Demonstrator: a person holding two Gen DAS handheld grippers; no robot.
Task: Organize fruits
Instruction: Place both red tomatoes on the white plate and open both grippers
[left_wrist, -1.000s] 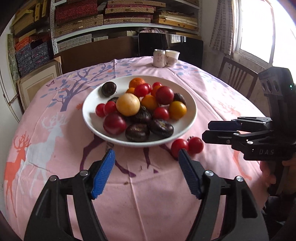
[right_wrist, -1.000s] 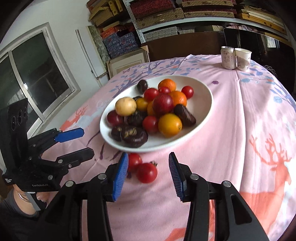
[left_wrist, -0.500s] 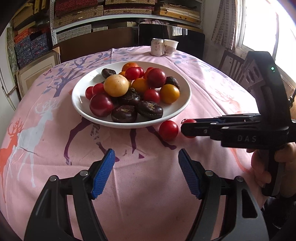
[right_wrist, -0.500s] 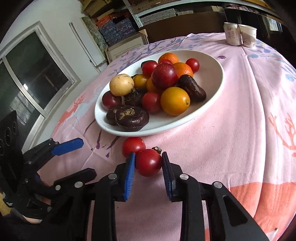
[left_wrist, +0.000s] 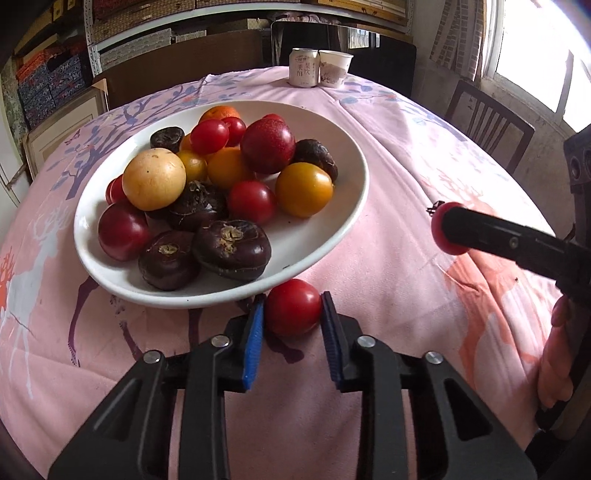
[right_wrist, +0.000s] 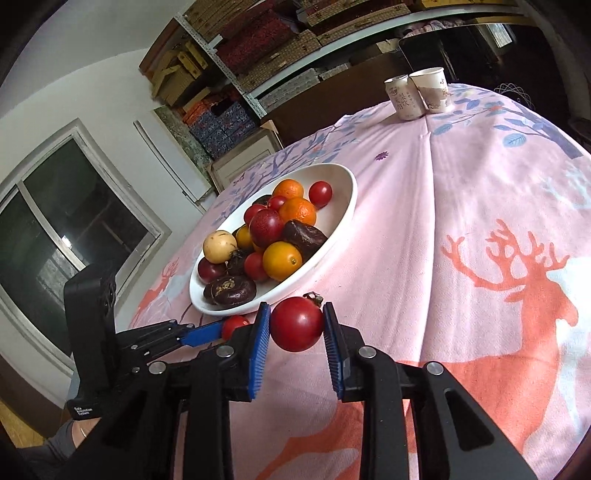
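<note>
A white plate (left_wrist: 343, 225) on the pink tablecloth holds several red tomatoes, oranges, yellow fruits and dark brown fruits. My left gripper (left_wrist: 291, 317) is shut on a red tomato (left_wrist: 293, 306) that rests on the cloth at the plate's near edge. My right gripper (right_wrist: 296, 325) is shut on a second red tomato (right_wrist: 296, 324) with a dark stem and holds it above the cloth, right of the plate (right_wrist: 343, 221). In the left wrist view this tomato (left_wrist: 443, 236) shows lifted at the right. In the right wrist view the left gripper's tomato (right_wrist: 233, 325) shows low at the plate's edge.
A can (left_wrist: 303, 68) and a paper cup (left_wrist: 334, 68) stand at the table's far edge. A wooden chair (left_wrist: 487, 125) stands at the right. Shelves with boxes line the back wall. A hand (left_wrist: 557, 350) holds the right gripper.
My left gripper has moved forward and closed on the tomato by the plate. My right gripper has closed on the other tomato and lifted it off the cloth.
</note>
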